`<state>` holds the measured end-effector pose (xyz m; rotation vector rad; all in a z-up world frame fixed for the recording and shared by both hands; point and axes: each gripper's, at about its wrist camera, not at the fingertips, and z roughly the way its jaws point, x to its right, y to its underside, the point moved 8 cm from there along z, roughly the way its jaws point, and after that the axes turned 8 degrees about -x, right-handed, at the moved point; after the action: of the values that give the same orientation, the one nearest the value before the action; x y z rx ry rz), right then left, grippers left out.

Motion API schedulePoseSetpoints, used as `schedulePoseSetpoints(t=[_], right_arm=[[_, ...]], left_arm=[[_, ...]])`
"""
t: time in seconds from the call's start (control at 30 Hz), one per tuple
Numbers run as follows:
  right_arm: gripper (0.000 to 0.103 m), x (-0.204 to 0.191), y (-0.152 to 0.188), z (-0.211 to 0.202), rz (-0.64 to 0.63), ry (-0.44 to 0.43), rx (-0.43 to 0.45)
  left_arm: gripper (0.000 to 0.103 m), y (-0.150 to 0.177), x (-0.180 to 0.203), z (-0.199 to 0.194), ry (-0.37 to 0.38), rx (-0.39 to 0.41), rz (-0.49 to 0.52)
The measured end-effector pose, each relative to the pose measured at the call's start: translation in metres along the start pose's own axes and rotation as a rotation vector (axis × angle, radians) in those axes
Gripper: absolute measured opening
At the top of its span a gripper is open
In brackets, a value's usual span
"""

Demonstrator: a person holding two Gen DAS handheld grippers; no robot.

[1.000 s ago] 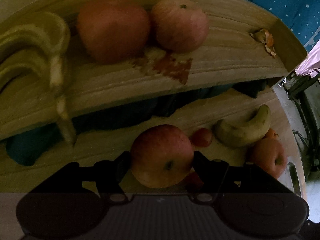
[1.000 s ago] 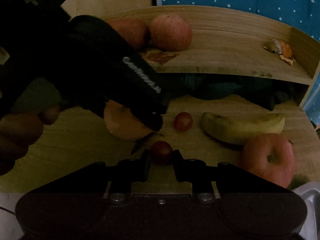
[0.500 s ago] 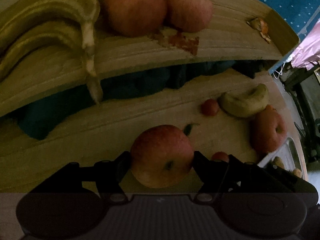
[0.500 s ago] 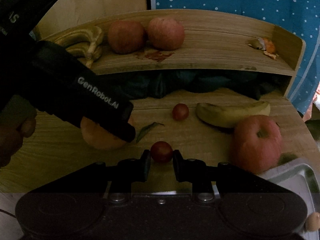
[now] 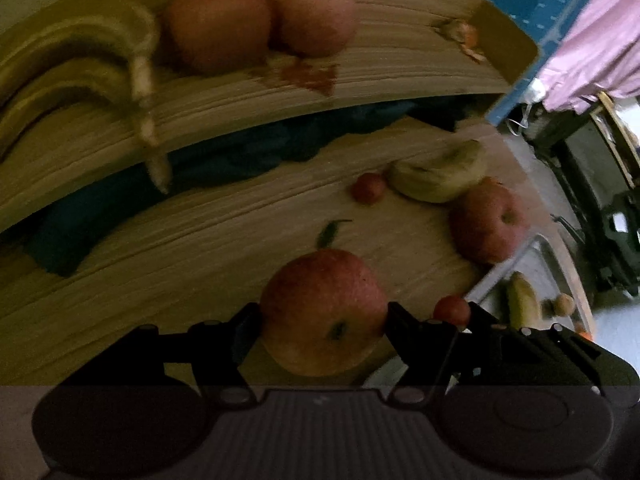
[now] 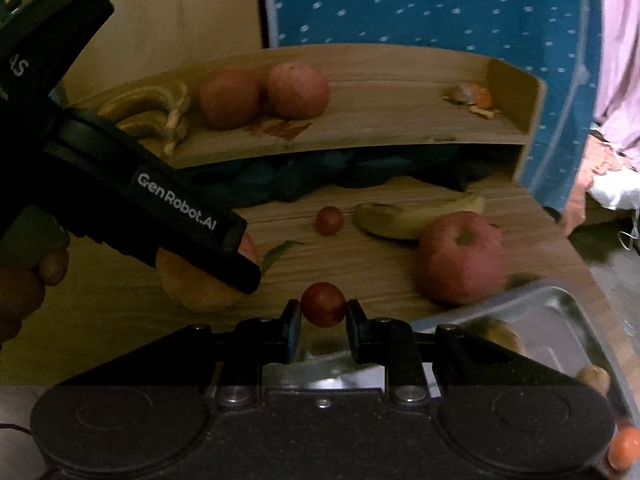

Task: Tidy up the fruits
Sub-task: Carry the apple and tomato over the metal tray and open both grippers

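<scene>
A: Left wrist view. Our left gripper (image 5: 324, 320) is clamped on a big red apple (image 5: 323, 312), one finger on each flank, carried above the near part of the wooden table (image 5: 200, 264). Loose on the table to the far right lie a cherry tomato (image 5: 368, 188), a banana (image 5: 438, 178) with its long axis running left to right, and a second apple (image 5: 486, 226).

B: We add the metal tray (image 5: 536, 258) at the near right, just beyond the table edge, with a banana piece (image 5: 522, 300) already in it. The upper shelf (image 5: 380, 72) carries two apples (image 5: 260, 28) and a banana bunch (image 5: 84, 68).

A: Right wrist view. Our right gripper (image 6: 323, 312) is closed on a small red tomato (image 6: 323, 304), held just off the tray's (image 6: 560, 304) near-left rim.

B: The relation we mark: the tray lies to the right and near side of both tools. We judge the right gripper is nearer and likely drops first; the left must cross rightward with its apple.

A: Writing: "GenRobot.AI" in white on the left gripper's body (image 6: 176, 204). At the far left, we read only "AS", partly cut off.

B: A hand (image 6: 24, 292) holds that tool; orange peel scraps (image 6: 474, 98) sit on the shelf's right end.
</scene>
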<state>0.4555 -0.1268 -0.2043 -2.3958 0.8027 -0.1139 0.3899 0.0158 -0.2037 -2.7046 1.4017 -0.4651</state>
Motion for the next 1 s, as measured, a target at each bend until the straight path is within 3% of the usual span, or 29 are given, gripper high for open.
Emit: schedulePoseSetpoints(t=[0.6, 1.0], right_arm=[[0.025, 0.065, 0.049, -0.063, 0.227, 0.207, 0.009], [0.025, 0.084, 0.089, -0.064, 0.304, 0.247, -0.056]], left_arm=[[0.072, 0.027, 0.093, 0.013, 0.117, -0.059, 0.267], [0.072, 0.043, 0.107, 0.028, 0.108, -0.104, 0.304]])
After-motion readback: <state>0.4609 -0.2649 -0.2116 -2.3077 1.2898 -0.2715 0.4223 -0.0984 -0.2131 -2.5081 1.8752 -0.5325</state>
